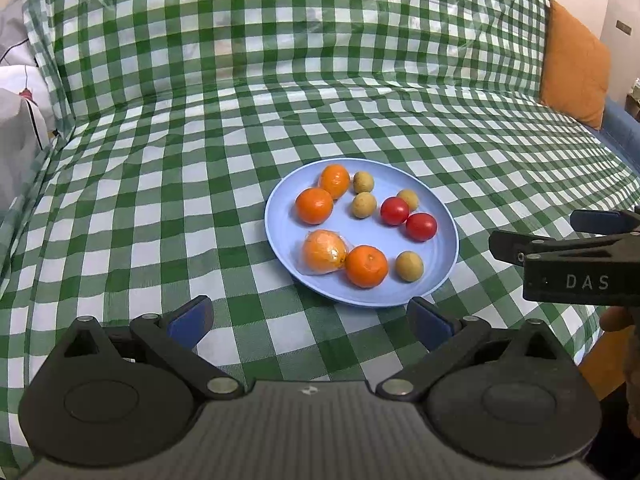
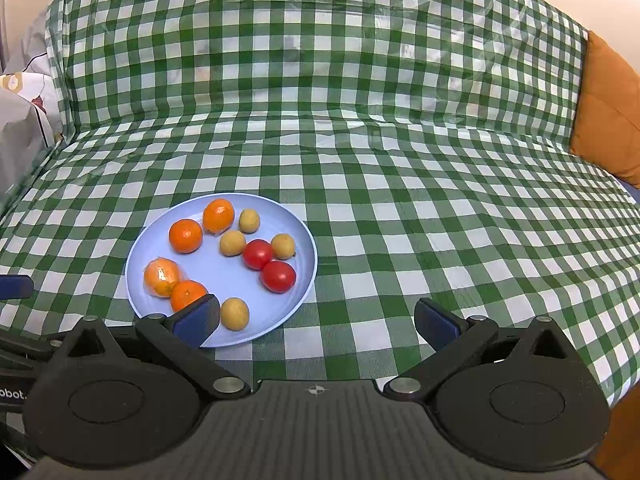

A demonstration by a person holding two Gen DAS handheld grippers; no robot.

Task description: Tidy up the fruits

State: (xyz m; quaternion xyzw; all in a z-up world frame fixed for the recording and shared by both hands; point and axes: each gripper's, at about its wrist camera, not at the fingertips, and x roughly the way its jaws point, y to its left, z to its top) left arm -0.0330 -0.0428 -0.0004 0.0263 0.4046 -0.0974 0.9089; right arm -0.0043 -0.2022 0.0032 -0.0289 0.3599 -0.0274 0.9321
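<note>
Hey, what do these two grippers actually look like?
Both the left gripper and right gripper are black plastic, with blue pads on two fingers, round disc housings, silver pivot pins and a ribbed body. White letters "DAS" mark the right one's side.

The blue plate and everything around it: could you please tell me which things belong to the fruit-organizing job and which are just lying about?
Belongs to the job:
- blue plate
- four oranges, one in clear wrap
- two red tomatoes
- four small tan fruits
- left gripper and right gripper, both open

Just lying about:
- green checked cloth
- orange cushion
- white bedding
</note>
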